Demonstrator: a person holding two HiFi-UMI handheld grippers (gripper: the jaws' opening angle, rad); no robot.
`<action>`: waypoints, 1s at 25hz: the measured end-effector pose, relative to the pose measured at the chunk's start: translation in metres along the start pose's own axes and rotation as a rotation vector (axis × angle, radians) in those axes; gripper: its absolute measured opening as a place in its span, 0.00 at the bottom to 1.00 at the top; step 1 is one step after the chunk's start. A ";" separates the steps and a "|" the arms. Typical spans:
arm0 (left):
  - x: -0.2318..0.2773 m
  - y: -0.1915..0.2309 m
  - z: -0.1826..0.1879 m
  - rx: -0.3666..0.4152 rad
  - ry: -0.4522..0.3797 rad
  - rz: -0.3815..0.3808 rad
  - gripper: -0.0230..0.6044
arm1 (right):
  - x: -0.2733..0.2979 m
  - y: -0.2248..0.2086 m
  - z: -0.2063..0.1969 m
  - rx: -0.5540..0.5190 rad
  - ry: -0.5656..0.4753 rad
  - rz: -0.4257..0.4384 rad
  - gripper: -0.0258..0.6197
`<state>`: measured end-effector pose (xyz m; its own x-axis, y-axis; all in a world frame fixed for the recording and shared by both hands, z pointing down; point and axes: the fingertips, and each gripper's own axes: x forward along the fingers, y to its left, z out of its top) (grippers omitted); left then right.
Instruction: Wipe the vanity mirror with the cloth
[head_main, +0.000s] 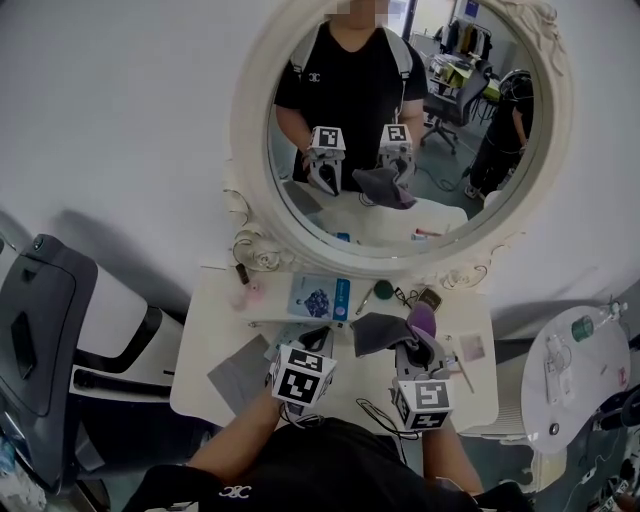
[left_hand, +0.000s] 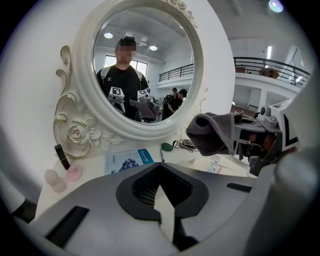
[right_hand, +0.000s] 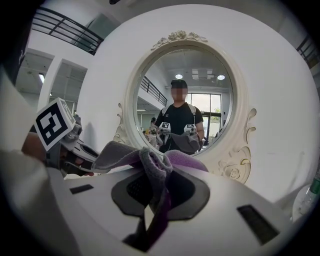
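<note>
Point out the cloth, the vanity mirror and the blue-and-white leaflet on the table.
cloth (head_main: 372, 333), head view, on its grey hanging fold.
vanity mirror (head_main: 250, 120), head view, on the left side of its white frame.
blue-and-white leaflet (head_main: 318, 298), head view, on the middle of its cover.

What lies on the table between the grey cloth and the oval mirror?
A small dark green oval item and a flat blue-and-white packet, shown in the head view.
</note>
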<state>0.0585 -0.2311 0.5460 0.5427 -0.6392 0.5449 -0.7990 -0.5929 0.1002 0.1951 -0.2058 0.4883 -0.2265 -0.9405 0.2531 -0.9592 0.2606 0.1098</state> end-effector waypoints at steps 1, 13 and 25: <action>0.001 0.000 0.001 0.001 0.000 0.000 0.03 | 0.001 0.000 0.002 0.002 -0.004 0.003 0.11; 0.003 -0.001 0.005 0.022 0.000 -0.002 0.03 | 0.003 -0.009 0.006 0.041 -0.014 -0.012 0.11; 0.001 -0.003 0.001 0.016 0.000 -0.005 0.03 | -0.001 -0.006 0.003 0.034 -0.009 -0.011 0.11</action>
<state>0.0620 -0.2305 0.5457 0.5470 -0.6362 0.5441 -0.7920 -0.6039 0.0901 0.2006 -0.2075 0.4846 -0.2176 -0.9451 0.2437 -0.9667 0.2432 0.0797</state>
